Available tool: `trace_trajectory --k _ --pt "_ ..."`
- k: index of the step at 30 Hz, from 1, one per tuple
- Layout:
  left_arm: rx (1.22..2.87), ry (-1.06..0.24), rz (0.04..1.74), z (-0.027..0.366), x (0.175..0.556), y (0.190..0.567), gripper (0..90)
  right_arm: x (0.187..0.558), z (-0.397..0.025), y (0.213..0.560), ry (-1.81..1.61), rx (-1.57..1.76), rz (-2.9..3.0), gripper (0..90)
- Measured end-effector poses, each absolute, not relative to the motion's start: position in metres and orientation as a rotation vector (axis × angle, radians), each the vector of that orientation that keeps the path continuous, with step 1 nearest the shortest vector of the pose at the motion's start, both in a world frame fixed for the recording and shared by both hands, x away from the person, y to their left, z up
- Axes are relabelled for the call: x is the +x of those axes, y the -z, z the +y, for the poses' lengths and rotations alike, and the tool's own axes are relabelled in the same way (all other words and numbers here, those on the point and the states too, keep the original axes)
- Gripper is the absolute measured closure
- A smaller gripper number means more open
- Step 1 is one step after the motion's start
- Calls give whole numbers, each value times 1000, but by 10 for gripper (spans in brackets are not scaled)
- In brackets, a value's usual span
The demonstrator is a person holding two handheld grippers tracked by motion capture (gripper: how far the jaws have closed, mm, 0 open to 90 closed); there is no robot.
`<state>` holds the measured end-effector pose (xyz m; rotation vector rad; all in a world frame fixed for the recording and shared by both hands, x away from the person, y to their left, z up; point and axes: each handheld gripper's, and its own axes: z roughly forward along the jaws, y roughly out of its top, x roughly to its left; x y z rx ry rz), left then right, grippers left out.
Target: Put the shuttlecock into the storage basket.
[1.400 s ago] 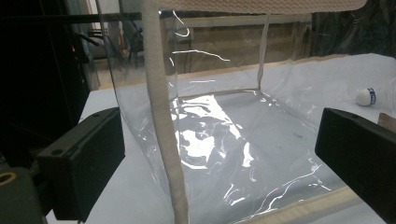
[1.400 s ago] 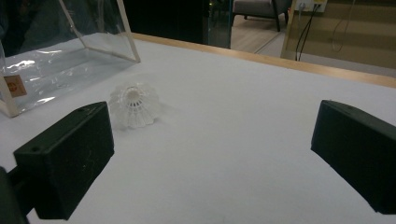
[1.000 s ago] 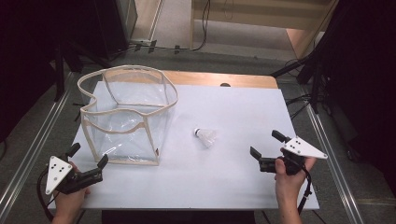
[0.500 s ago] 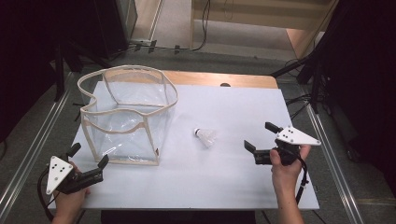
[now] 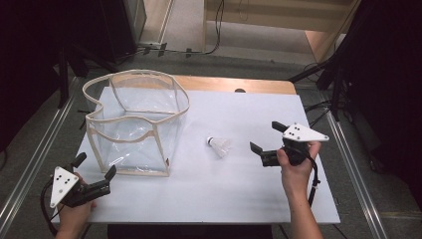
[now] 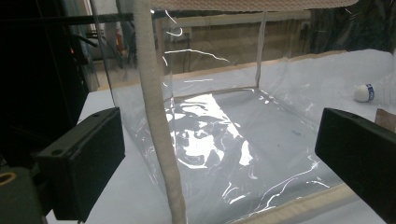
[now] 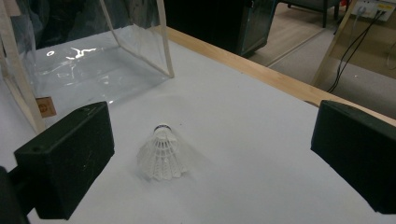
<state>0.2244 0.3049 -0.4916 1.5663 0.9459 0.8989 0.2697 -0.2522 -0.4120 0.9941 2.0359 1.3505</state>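
Looking down from the high view, the shuttlecock [image 5: 219, 146] lies on the white worktop [image 5: 249, 199] near its middle, cork tip toward ten o'clock and feathered skirt toward four. The right gripper [image 5: 265, 141] sits just off at the shuttlecock's three o'clock, jaws spread and empty, pointing toward it. The left gripper [image 5: 94, 167], also spread and empty, rests well away at seven o'clock, at the front corner of the clear bag [image 5: 134, 119]. So the right hand is plainly the nearer one.

Turning to the left gripper view, the bag's cream-trimmed corner [image 6: 156, 121] stands between the parted jaws, and the shuttlecock's cork [image 6: 363, 92] shows far off at two o'clock, past the plastic.

From the right gripper view, the shuttlecock [image 7: 162, 154] lies between the wide-apart jaws, nearer the left one, cork pointing away at twelve o'clock, skirt toward the camera. Its long axis runs along the gripper's line of approach, so closing would likely catch it across the skirt.
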Motion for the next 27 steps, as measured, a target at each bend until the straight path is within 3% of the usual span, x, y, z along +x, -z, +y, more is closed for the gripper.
trace_trajectory --k 27 --pt "1574 -900 934 304 224 492 23 315 -210 396 -1303 926 2171 0"
